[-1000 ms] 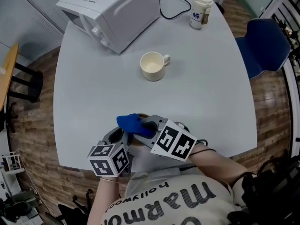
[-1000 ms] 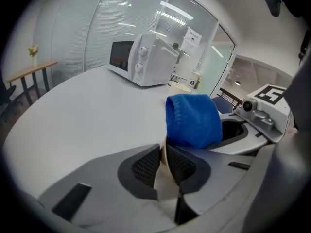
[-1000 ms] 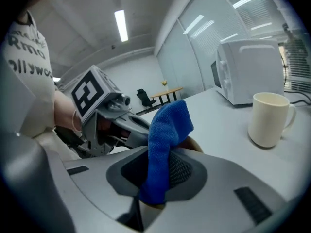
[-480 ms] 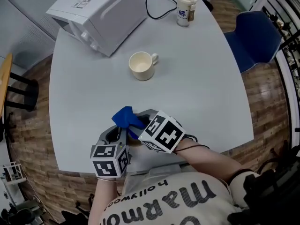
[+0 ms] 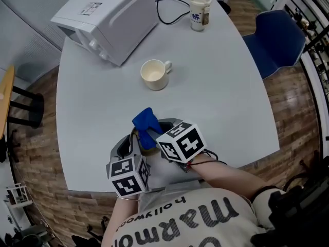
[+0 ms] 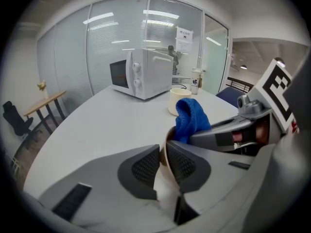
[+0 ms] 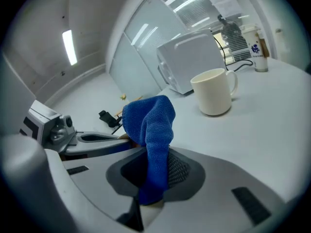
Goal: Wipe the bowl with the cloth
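Observation:
A tan bowl point(image 5: 135, 136) sits at the table's near edge, mostly hidden by the two grippers. The left gripper point(image 5: 132, 144) has the bowl's rim point(image 6: 165, 149) between its pads, and its jaws are opening. A blue cloth point(image 5: 146, 125) stands up out of the right gripper point(image 5: 157, 136), which is shut on its lower end. In the right gripper view the cloth point(image 7: 150, 130) hangs between the jaws of the right gripper point(image 7: 154, 171), over the bowl. The left gripper view shows the cloth point(image 6: 192, 118) just past the rim.
On the grey table point(image 5: 221, 102) stand a cream mug point(image 5: 154, 74) in the middle, a white microwave point(image 5: 108, 19) at the far left, and a lidded paper cup point(image 5: 199, 10) at the far edge. A blue chair point(image 5: 277, 42) is at the right.
The cloth has risen and shifted a little farther from me in the right gripper. The left gripper has come slightly right and nearer beside it.

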A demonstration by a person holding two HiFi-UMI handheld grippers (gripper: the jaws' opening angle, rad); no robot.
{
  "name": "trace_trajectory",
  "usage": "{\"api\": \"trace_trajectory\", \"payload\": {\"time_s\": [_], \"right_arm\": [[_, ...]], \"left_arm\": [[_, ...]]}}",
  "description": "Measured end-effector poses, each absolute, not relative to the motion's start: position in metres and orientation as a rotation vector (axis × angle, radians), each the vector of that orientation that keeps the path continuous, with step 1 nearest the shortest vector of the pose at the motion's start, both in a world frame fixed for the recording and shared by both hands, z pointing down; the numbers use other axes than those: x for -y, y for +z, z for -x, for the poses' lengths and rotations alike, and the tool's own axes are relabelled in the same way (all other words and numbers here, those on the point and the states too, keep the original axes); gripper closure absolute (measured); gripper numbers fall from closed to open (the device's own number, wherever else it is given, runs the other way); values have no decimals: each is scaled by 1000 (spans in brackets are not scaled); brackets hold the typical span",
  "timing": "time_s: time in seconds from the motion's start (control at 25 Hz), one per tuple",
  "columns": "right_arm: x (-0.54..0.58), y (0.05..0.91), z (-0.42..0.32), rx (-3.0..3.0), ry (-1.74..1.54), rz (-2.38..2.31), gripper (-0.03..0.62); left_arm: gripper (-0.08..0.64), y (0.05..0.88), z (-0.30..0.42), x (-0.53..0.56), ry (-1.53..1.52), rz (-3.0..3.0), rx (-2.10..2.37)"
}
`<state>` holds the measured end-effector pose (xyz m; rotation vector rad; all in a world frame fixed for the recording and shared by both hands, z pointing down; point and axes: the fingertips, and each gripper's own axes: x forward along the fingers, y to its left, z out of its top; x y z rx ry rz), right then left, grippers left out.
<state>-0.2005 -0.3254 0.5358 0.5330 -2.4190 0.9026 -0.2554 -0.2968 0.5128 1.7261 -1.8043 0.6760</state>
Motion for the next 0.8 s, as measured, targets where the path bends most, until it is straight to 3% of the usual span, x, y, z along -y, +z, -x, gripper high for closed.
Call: {"api": "trace_trajectory", "payload": {"time_s": [0.52, 0.8], "right_arm": [[307, 547, 170, 2318, 1238, -615, 529], [308, 512, 190, 2484, 1322, -535, 529]], "left_arm": [[503, 512, 259, 298, 655, -1717, 1864], [514, 507, 240, 298, 592, -1787, 1805]]}}
